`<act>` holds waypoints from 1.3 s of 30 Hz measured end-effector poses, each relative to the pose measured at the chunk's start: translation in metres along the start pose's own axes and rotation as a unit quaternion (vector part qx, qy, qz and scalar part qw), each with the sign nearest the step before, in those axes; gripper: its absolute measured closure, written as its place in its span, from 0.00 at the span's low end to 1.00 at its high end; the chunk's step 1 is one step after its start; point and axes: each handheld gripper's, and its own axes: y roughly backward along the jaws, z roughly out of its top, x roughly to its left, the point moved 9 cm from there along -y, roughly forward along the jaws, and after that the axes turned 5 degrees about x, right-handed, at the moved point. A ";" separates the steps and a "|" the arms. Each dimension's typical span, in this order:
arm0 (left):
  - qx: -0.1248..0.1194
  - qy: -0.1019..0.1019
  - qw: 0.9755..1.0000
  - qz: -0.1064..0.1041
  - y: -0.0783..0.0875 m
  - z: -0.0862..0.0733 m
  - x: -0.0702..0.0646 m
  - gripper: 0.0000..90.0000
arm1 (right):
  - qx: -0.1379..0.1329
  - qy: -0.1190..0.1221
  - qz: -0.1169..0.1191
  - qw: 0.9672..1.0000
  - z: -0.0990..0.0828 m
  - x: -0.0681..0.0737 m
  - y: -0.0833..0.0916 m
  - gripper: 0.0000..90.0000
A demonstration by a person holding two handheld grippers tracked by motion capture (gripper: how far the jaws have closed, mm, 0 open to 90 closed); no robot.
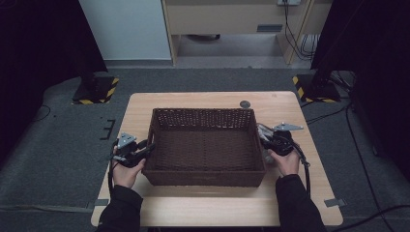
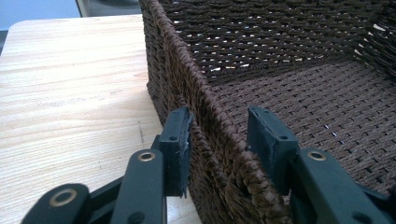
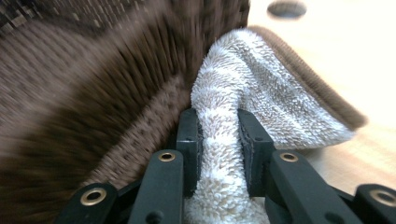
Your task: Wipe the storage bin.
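A dark brown wicker basket (image 1: 203,112) stands in the middle of the wooden table (image 1: 217,205), with nothing inside it. My left gripper (image 1: 149,148) straddles its left wall: in the left gripper view the outer pad lies against the weave (image 2: 187,70) and the inner pad against the braided rim, so my left gripper (image 2: 219,126) is shut on the wall. My right gripper (image 1: 265,136) is at the basket's right wall. It (image 3: 218,119) is shut on a fluffy white towel (image 3: 261,79) with a brown edge, bunched against the basket's side (image 3: 116,93).
A round dark cable hole (image 1: 245,104) sits in the tabletop behind the basket. Bare wood (image 2: 70,93) lies left of the basket and along the front edge. Black stands with yellow-striped feet (image 1: 96,92) stand on the floor at both far corners.
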 end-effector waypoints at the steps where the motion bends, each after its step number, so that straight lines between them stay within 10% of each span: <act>1: 0.000 0.000 1.000 0.001 0.000 0.000 0.000 0.66 | -0.019 -0.001 0.003 1.000 0.006 0.001 0.007 0.82; 7: 0.000 -0.003 1.000 -0.001 0.000 0.000 -0.001 0.68 | -0.089 -0.003 0.030 0.996 0.031 0.010 0.049 0.82; 22: 0.001 -0.005 1.000 -0.002 0.000 0.000 -0.002 0.70 | 0.017 -0.001 0.013 1.000 -0.020 0.008 -0.002 0.82; 26: 0.002 -0.006 1.000 0.002 0.000 0.000 -0.002 0.71 | 0.011 -0.002 0.008 1.000 -0.017 0.008 0.004 0.82; 33: 0.004 -0.009 1.000 0.006 0.000 0.001 -0.002 0.72 | -0.075 0.004 0.021 0.997 0.018 0.013 0.054 0.82; 39: 0.004 -0.012 1.000 0.014 -0.002 0.002 -0.003 0.74 | -0.054 0.025 0.021 0.998 0.008 0.022 0.051 0.82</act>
